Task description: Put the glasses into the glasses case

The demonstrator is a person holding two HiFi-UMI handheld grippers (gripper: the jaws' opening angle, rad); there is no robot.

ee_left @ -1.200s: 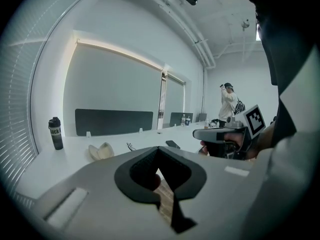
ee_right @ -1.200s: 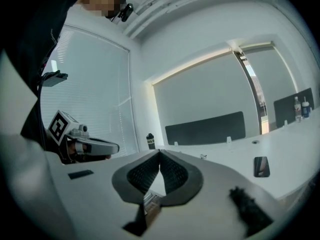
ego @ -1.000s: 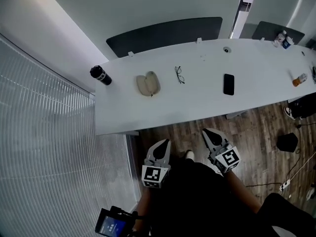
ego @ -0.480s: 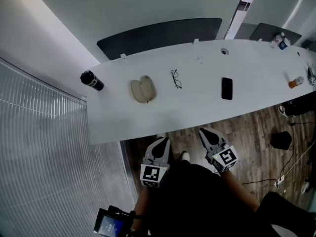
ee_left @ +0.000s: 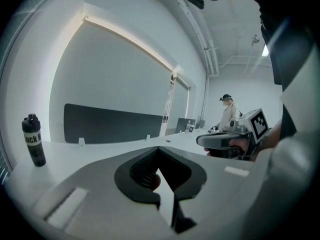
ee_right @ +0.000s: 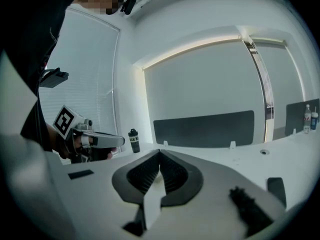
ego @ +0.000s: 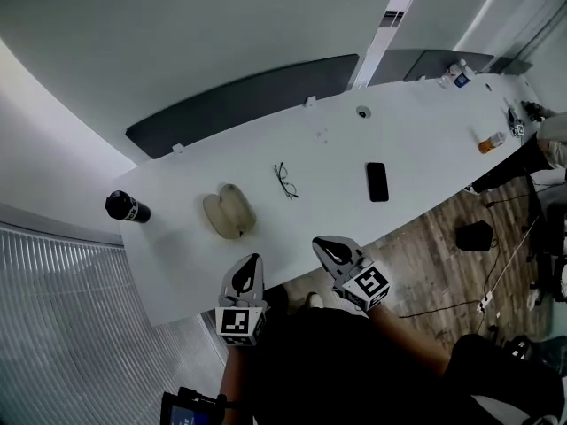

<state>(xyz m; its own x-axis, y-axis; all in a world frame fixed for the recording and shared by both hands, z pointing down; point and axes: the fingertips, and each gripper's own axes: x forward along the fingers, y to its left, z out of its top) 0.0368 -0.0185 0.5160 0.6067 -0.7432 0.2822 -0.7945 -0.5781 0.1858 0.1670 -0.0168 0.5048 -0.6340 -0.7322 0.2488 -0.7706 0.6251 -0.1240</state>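
Black-framed glasses (ego: 285,181) lie open on the long white table (ego: 425,140), with a beige glasses case (ego: 229,216) to their left. My left gripper (ego: 252,261) reaches the table's near edge just in front of the case; its jaws (ee_left: 159,149) meet at the tips, shut and empty. My right gripper (ego: 322,243) hovers at the edge in front of the glasses, its jaws (ee_right: 160,152) shut on nothing. Each gripper shows in the other's view: the right gripper (ee_left: 225,141), the left gripper (ee_right: 97,141).
A black phone (ego: 377,181) lies right of the glasses. A black bottle (ego: 127,207) (ee_left: 33,140) (ee_right: 133,141) stands at the table's left end. Small bottles (ego: 490,140) sit at the far right end, where a person (ee_left: 229,113) stands. A dark panel (ego: 239,104) runs behind the table.
Both grippers have moved forward from over the wooden floor to the table's near edge. The table and its objects now lie closer, and both pairs of jaws stay shut.
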